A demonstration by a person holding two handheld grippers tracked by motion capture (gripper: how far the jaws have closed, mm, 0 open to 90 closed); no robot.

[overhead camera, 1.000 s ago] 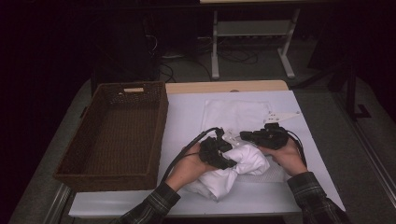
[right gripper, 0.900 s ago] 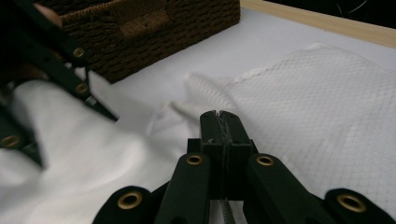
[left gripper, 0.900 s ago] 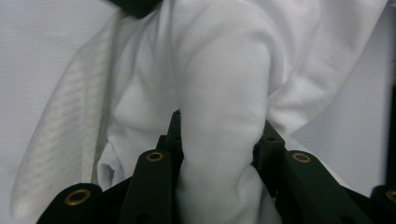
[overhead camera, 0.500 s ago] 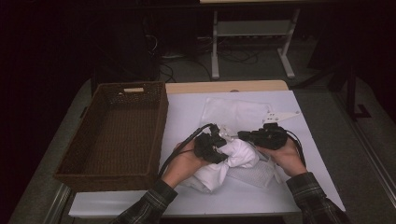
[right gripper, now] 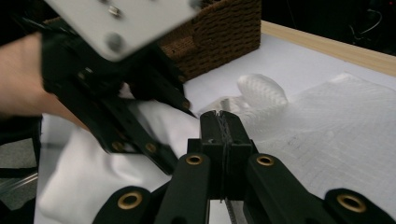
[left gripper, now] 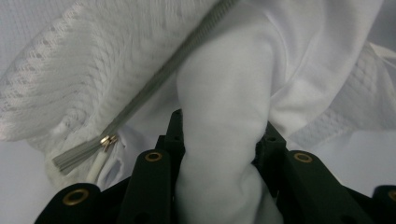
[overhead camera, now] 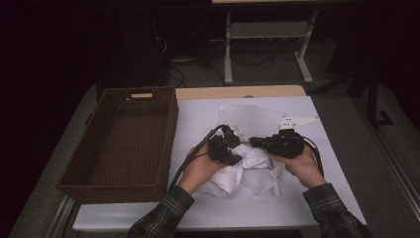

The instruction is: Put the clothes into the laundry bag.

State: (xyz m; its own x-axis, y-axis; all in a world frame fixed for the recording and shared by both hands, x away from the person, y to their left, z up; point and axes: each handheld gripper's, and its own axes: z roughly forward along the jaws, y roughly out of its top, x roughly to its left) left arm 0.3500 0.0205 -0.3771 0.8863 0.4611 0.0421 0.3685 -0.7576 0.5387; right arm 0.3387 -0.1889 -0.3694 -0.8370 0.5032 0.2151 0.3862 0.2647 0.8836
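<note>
Left of the frame, the brown wicker basket (overhead camera: 121,141) sits on the desk (overhead camera: 198,116), its hollow bare. Just right of it, centre frame, the left claw (overhead camera: 229,148) is clamped on a thick roll of white cloth (overhead camera: 247,158) — in the left gripper view that roll (left gripper: 224,140) is wedged between the two black jaws, bulging out above them. Behind it hangs a mesh laundry bag (left gripper: 93,84) with its grey zipper (left gripper: 154,86) running on a diagonal, the pull down at lower left.

Further right, the right claw (overhead camera: 258,142) has its jaws pressed together; the right gripper view (right gripper: 223,122) shows a thin edge pinched in the seam, probably the bag's rim, though I cannot be sure. A flat sheet of mesh (overhead camera: 257,116) lies on the desk beyond, upper centre.

Risks now: the fat roll could squeeze out of the left jaws if the hands pull apart hard, since it's soft and only bunched. The right's thin pinch could slip free and let the bag mouth fall shut. And the zipper teeth could snag the cloth as it goes past.
</note>
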